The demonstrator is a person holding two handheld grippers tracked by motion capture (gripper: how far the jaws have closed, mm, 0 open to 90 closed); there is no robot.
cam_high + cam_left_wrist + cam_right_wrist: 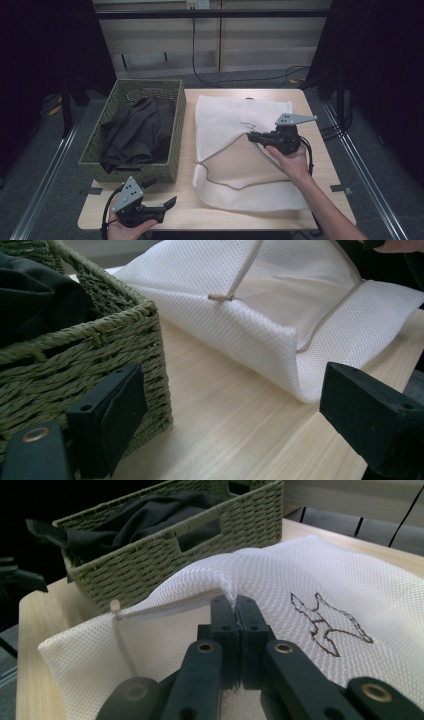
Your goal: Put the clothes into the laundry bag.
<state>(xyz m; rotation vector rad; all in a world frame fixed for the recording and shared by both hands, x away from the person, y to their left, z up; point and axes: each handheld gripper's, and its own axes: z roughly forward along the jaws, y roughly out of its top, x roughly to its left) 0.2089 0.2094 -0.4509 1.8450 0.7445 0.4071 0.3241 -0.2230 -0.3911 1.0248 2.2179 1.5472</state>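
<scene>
Right gripper [254, 137] clamped on the upper edge of a white mesh laundry bag [225, 120]; left gripper [170, 204] released and clear of everything.

High view: the bag lies flat across the right half of the wooden table [187, 150], its mouth drawn open toward the near left, beside a green woven basket [95, 145] holding dark clothing [135, 132]. The left gripper sits at the near left table edge, just in front of the basket, jaws spread. Right gripper view: both jaws pressed together on a raised fold of mesh, a small dark embroidered figure [330, 625] on the fabric to one side, and a handle cut-out [200, 535] in the basket wall, neither legible from above. Left gripper view: the zip pull [220, 297] at the end of the bag's opening, the lower lip resting on the table, and the basket's corner just beside one jaw, not touching.
</scene>
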